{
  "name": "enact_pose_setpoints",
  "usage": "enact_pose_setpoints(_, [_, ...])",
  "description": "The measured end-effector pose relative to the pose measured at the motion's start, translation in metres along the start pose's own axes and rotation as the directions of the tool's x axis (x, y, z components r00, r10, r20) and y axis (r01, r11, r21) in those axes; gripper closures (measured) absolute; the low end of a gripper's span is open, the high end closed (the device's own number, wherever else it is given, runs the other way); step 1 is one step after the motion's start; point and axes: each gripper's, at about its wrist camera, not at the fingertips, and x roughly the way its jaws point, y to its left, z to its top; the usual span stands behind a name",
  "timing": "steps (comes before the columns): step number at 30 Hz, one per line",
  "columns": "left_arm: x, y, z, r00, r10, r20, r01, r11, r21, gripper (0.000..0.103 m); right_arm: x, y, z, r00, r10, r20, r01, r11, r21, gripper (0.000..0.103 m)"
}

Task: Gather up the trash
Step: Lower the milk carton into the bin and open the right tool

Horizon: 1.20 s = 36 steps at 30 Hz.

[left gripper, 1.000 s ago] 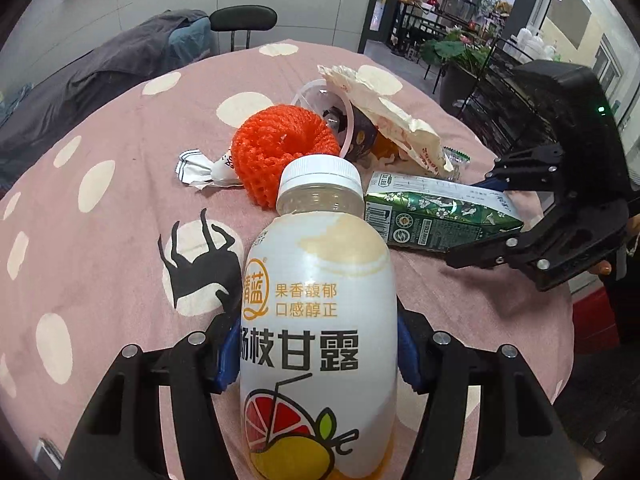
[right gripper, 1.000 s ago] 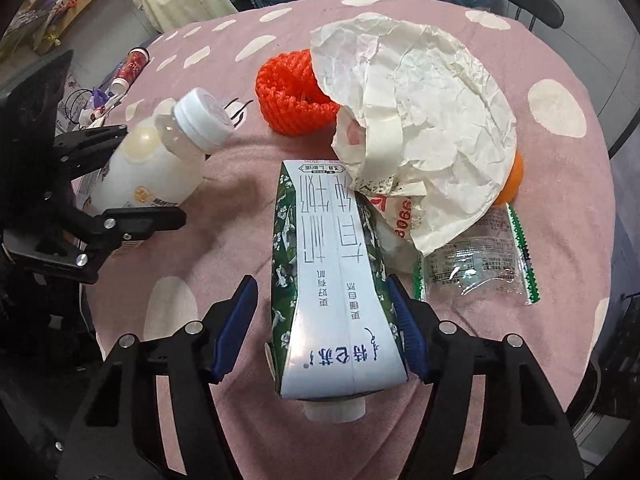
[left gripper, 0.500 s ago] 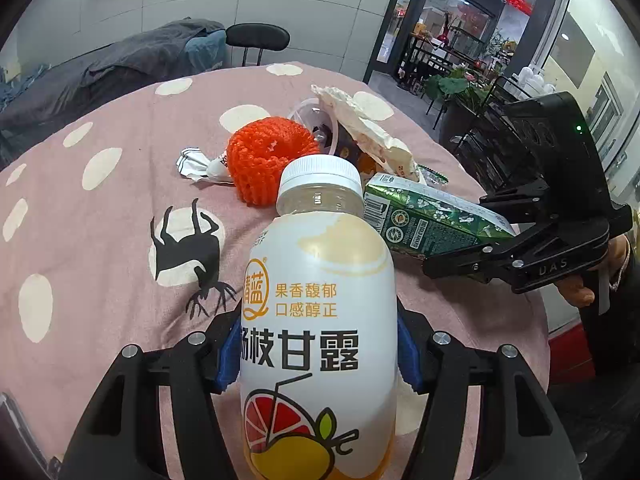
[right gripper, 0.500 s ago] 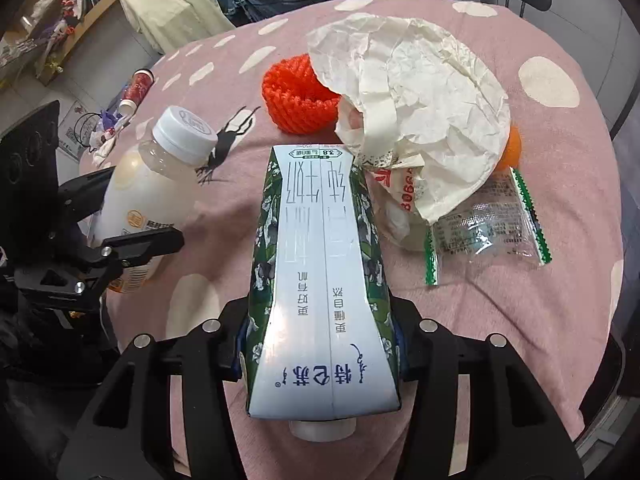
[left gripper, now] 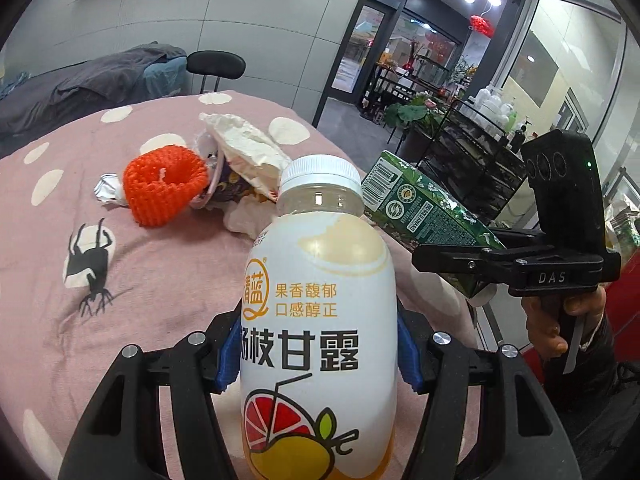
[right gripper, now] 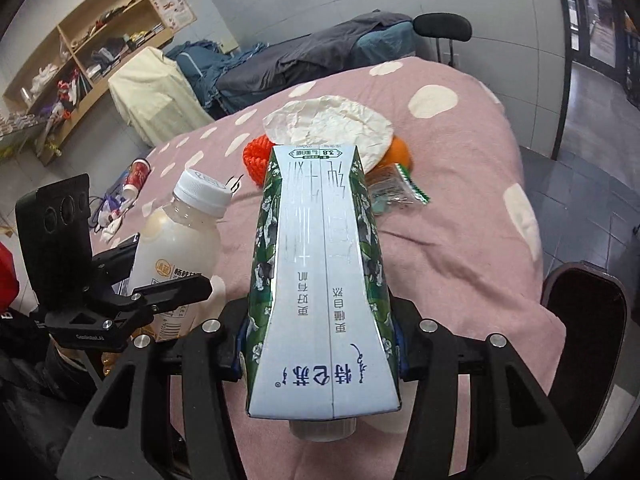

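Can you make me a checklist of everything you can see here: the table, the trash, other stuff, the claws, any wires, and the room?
Surface: round table under a pink cloth with cream dots.
Job's things: drink bottle and green milk carton, both lifted; orange foam net, crumpled paper wrapper, clear snack packet and foil scrap lie on the cloth.
Clutter: an orange fruit beside the wrapper.
Claws: left claw shut on the drink bottle; right claw shut on the green milk carton, its jaws have just been closing.
Cables: nothing seen.
Surroundings: black chair, wooden shelf, glass doors.
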Motion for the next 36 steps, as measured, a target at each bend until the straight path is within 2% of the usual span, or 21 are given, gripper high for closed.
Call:
enact_pose_setpoints(6, [0.016, -0.039, 0.004, 0.998, -0.056, 0.006, 0.055, 0.996, 0.063, 0.043, -0.04, -0.041, -0.037, 0.994, -0.04, 0.099, 0.028, 0.992, 0.126, 0.051])
enact_pose_setpoints(12, [0.035, -0.077, 0.012, 0.994, -0.111, 0.006, 0.109, 0.986, 0.128, 0.043, -0.06, -0.092, -0.063, 0.979, -0.158, 0.131, 0.117, 0.953, 0.28, 0.051])
enact_pose_setpoints(16, [0.048, -0.101, 0.015, 0.99, -0.144, -0.007, 0.143, 0.976, 0.165, 0.043, -0.075, -0.126, -0.075, 0.948, -0.287, 0.138, 0.22, 0.903, 0.37, 0.051])
enact_pose_setpoints(18, [0.054, -0.112, 0.016, 0.988, -0.152, -0.013, 0.152, 0.972, 0.18, 0.043, -0.078, -0.145, -0.081, 0.925, -0.362, 0.117, 0.287, 0.865, 0.413, 0.051])
enact_pose_setpoints(23, [0.069, -0.131, 0.02, 0.984, -0.172, -0.036, 0.175, 0.961, 0.212, 0.043, -0.055, -0.196, -0.093, 0.899, -0.438, 0.004, 0.377, 0.778, 0.502, 0.051])
enact_pose_setpoints(26, [0.076, -0.142, 0.021, 0.982, -0.18, -0.047, 0.187, 0.956, 0.226, 0.043, -0.032, -0.223, -0.102, 0.887, -0.456, -0.074, 0.422, 0.735, 0.53, 0.051])
enact_pose_setpoints(29, [0.08, -0.149, 0.021, 0.981, -0.186, -0.056, 0.194, 0.952, 0.238, 0.043, -0.014, -0.247, -0.112, 0.884, -0.446, -0.137, 0.441, 0.702, 0.56, 0.051])
enact_pose_setpoints(32, [0.083, -0.153, 0.02, 0.98, -0.188, -0.059, 0.197, 0.949, 0.245, 0.043, 0.003, -0.265, -0.121, 0.868, -0.454, -0.202, 0.482, 0.668, 0.567, 0.051])
enact_pose_setpoints(36, [0.086, -0.157, 0.019, 0.978, -0.195, -0.069, 0.206, 0.947, 0.247, 0.043, 0.02, -0.282, -0.129, 0.868, -0.432, -0.244, 0.488, 0.658, 0.573, 0.051])
